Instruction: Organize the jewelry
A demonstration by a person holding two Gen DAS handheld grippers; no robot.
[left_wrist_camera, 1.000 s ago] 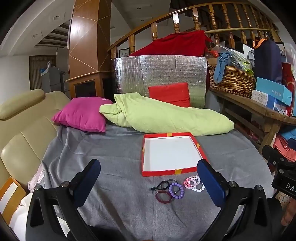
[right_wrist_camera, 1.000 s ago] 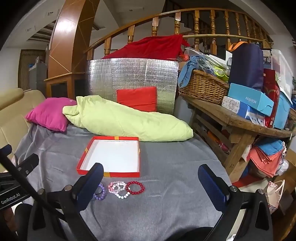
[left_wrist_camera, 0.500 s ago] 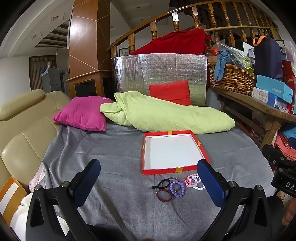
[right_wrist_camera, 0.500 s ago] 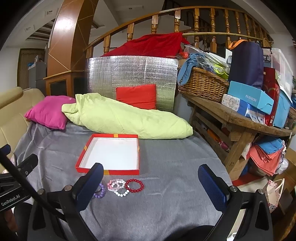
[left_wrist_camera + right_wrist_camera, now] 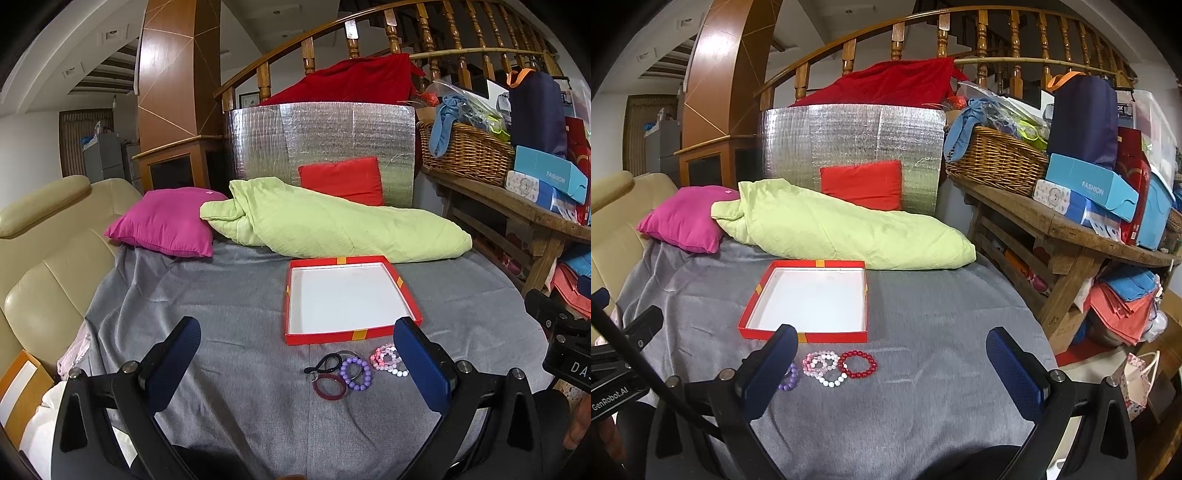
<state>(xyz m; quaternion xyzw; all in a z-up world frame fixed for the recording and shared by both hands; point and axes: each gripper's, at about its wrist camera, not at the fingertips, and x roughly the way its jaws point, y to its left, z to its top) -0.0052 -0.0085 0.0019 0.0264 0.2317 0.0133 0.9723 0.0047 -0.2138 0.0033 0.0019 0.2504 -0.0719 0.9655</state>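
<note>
I hold both grippers low over a grey cloth (image 5: 229,295) spread across the work surface. My left gripper (image 5: 301,363) stands wide open with nothing between its blue pads (image 5: 423,365), and my right gripper (image 5: 892,363) is spread just as wide, equally empty.

Nearest to me on the cloth lies a loose row of jewelry. In the left wrist view, a dark red bangle (image 5: 328,386) touches a purple bead bracelet (image 5: 356,372), with a black loop (image 5: 327,362) just behind them and pale pink and white bead bracelets (image 5: 386,360) to the right, partly hidden by my pad. In the right wrist view, a red bead bracelet (image 5: 857,364) sits at the right end of the row, touching the pink and white ones; the purple one peeks out beside my left-hand pad (image 5: 768,373).

Just beyond the row sits a shallow red box (image 5: 291,334) with a white floor, holding nothing.

Farther back, a lime green quilt (image 5: 332,225) lies bunched across the cloth, a magenta cushion (image 5: 166,221) at its left end and a red cushion (image 5: 341,179) propped behind it against a silver foil panel (image 5: 321,136). A wooden bench (image 5: 1067,236) on the right carries a wicker basket (image 5: 995,162) and a stack of boxes.
</note>
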